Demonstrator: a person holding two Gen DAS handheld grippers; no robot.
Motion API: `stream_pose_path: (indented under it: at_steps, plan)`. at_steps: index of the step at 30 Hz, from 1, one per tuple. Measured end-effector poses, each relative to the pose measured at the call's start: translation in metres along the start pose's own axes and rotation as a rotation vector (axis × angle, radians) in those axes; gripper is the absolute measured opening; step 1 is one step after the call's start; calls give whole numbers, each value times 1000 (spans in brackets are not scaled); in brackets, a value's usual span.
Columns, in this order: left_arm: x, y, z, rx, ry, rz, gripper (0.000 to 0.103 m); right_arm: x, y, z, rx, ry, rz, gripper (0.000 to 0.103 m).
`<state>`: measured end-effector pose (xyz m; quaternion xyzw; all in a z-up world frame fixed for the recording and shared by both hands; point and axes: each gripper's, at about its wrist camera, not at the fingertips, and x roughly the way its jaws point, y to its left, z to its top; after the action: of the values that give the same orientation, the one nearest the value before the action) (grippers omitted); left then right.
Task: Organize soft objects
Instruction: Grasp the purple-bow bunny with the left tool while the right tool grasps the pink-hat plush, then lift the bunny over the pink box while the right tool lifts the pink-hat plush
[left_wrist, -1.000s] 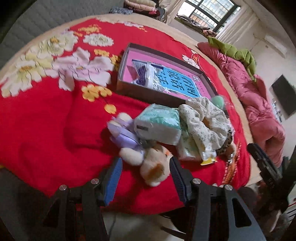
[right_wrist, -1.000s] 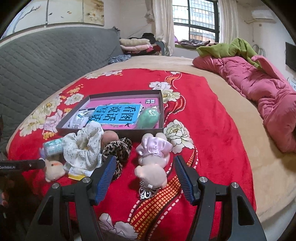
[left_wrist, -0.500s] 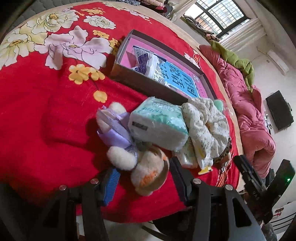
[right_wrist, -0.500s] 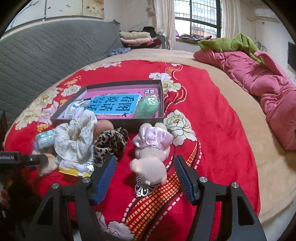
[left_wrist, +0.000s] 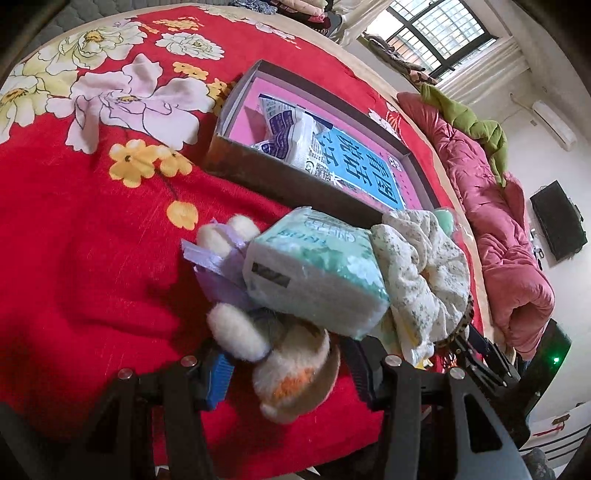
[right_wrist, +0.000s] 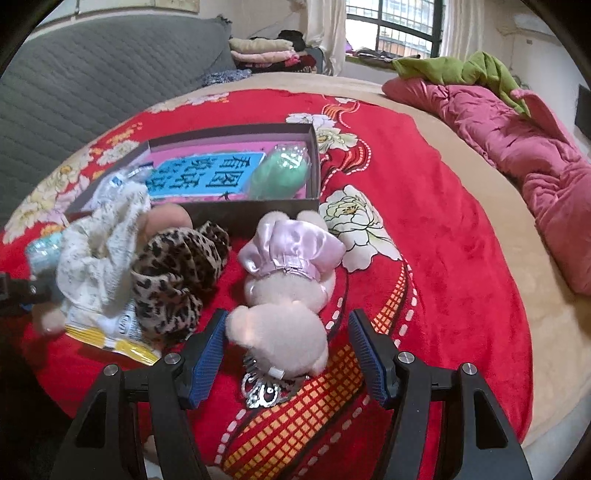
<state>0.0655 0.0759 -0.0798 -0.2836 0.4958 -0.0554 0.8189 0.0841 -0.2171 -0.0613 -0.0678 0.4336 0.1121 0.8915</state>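
On the red floral blanket (right_wrist: 424, 206) the soft things lie in a row in front of a shallow dark box (right_wrist: 258, 212), and both grippers come at them from the near edge. At the far left, the left gripper (left_wrist: 286, 363) has its fingers apart on either side of the head of a cream plush toy in a lilac dress (left_wrist: 236, 295); its blue left pad sits just beside the toy's white paw, and whether either pad touches the fur I cannot tell. That toy lies with its long axis running from the box toward the gripper, head nearest the fingers. A pale green tissue pack (left_wrist: 314, 273) rests on top of it, leaning against a cream floral scrunchie (left_wrist: 424, 266). Next to the right, in the right wrist view, a leopard-print scrunchie (right_wrist: 177, 273) lies touching the floral one, with a yellow-edged packet (right_wrist: 110, 332) under them. Right again, a pink plush toy in a satin dress (right_wrist: 288, 280) lies lengthwise, feet toward the box wall and head toward the right gripper (right_wrist: 286, 352), whose fingers stand wide apart flanking the head; the left pad is just beside it, the right pad clear. Inside the box lie a blue printed card (right_wrist: 207, 173) and a mint-green plush (right_wrist: 280, 173) in the right-hand end.
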Motion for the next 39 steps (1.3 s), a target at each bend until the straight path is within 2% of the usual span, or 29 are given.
stream_pose_path:
  at_steps: [4,6,9,20,28,39]
  plan:
    - [2,-2,1,1,-4,0,52,6,3,-2,-39,-3,-16,63]
    - [5,-3,3,11,-3,8,49,7,4,-3,-57,-1,-24,48]
    - [6,0,4,4,-1,2,48,9,4,-5,-66,6,-13,41]
    - [-4,0,-8,86,1,16,42,-8,0,-4,-41,-40,15,38]
    - [-23,0,-21,86,30,30,42,-22,6,-5,-53,-63,35,38]
    - [-60,8,-16,91,-120,124,42,-37,5,-4,-46,-101,38,38]
